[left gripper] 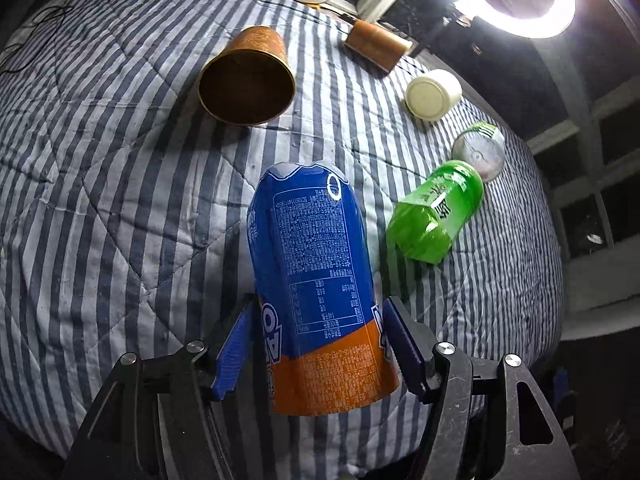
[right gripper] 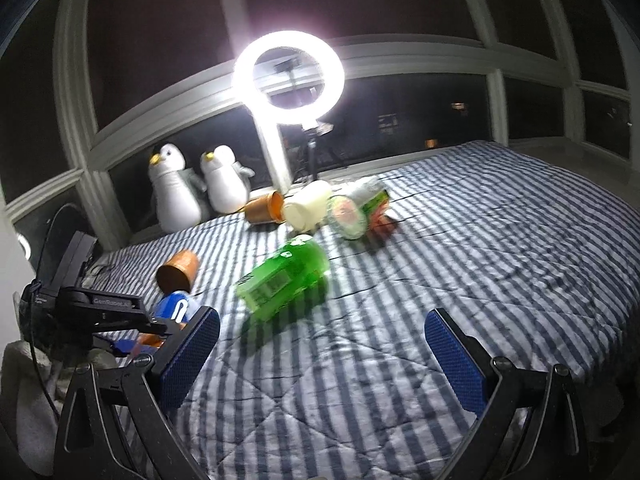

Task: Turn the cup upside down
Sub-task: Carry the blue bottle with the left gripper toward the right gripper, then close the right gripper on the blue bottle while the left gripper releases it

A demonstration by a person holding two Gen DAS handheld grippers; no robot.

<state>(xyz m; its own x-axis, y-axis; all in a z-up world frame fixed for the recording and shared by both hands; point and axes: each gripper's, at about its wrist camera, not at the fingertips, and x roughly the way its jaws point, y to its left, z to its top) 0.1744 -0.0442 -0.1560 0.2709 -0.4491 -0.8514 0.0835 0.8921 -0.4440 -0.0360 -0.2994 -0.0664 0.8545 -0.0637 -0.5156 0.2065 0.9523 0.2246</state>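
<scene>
My left gripper is shut on a blue and orange cup. The cup stands between the blue pads, its orange end toward the camera and its blue end away, over the striped bed cover. The same cup shows partly in the right wrist view, held in the left gripper at the far left. My right gripper is open and empty, low over the bed, short of a green cup lying on its side.
A brown cup lies on its side, mouth toward me. Further back lie another brown cup, a white cup, a clear green-striped cup and the green cup. A ring light and two plush penguins stand by the window.
</scene>
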